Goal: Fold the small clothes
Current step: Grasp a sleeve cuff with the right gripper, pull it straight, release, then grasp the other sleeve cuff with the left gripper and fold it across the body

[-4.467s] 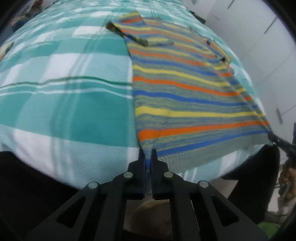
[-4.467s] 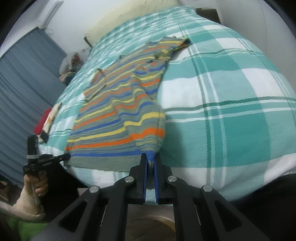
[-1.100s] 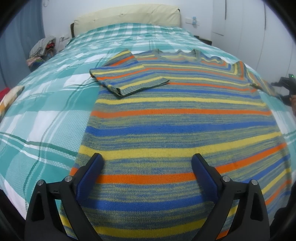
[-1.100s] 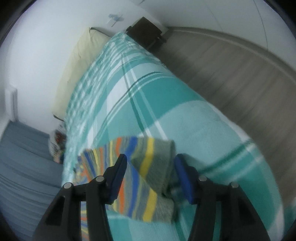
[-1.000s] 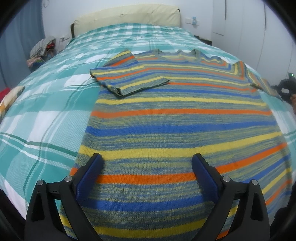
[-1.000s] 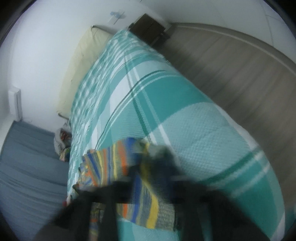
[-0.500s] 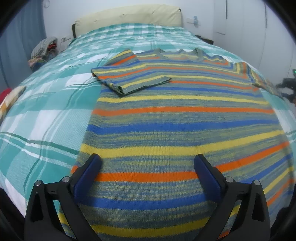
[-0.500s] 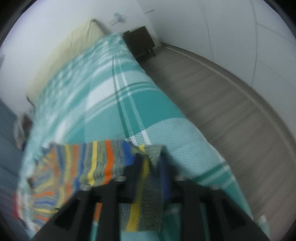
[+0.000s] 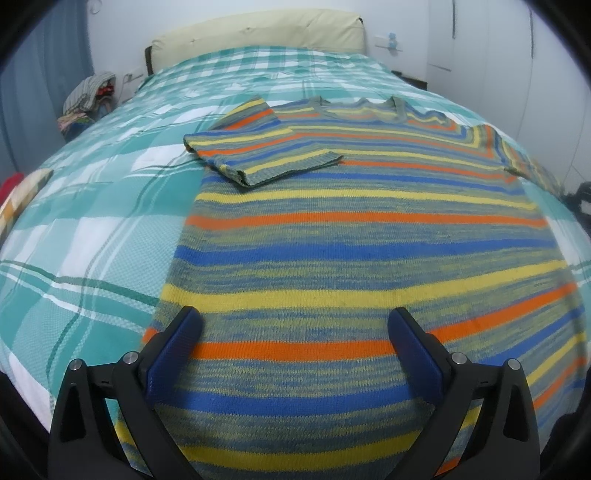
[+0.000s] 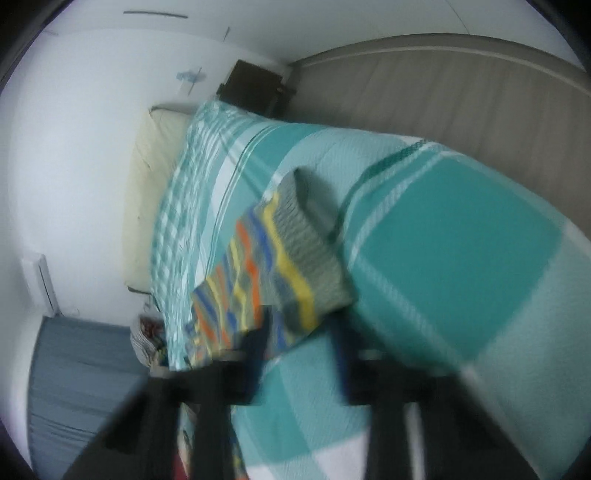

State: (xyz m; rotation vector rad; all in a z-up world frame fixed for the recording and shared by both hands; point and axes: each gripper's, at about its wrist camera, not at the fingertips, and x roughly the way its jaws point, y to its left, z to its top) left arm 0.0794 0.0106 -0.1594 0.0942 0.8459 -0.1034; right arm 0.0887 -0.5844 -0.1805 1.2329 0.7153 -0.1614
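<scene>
A striped knit sweater (image 9: 351, 229) in orange, blue, yellow and grey lies flat on the teal plaid bed (image 9: 92, 221). Its left sleeve (image 9: 258, 155) is folded in over the chest. My left gripper (image 9: 295, 332) is open and empty, hovering over the sweater's lower part. In the blurred right wrist view the right sleeve (image 10: 288, 266) lies on the bed near its right edge. My right gripper (image 10: 299, 332) sits just below the sleeve's cuff with its fingers spread apart; it looks open, holding nothing.
A cream headboard (image 9: 258, 29) stands at the far end of the bed. A pile of clothes (image 9: 88, 99) sits at the far left. A dark nightstand (image 10: 255, 88) and wooden floor (image 10: 461, 92) lie beyond the bed's right side.
Both grippers let go of the sweater's hem since 4.5 s ago. The right gripper pinched the right sleeve half a second ago and now has its fingers apart, rotated and moving fast. The left gripper barely moved.
</scene>
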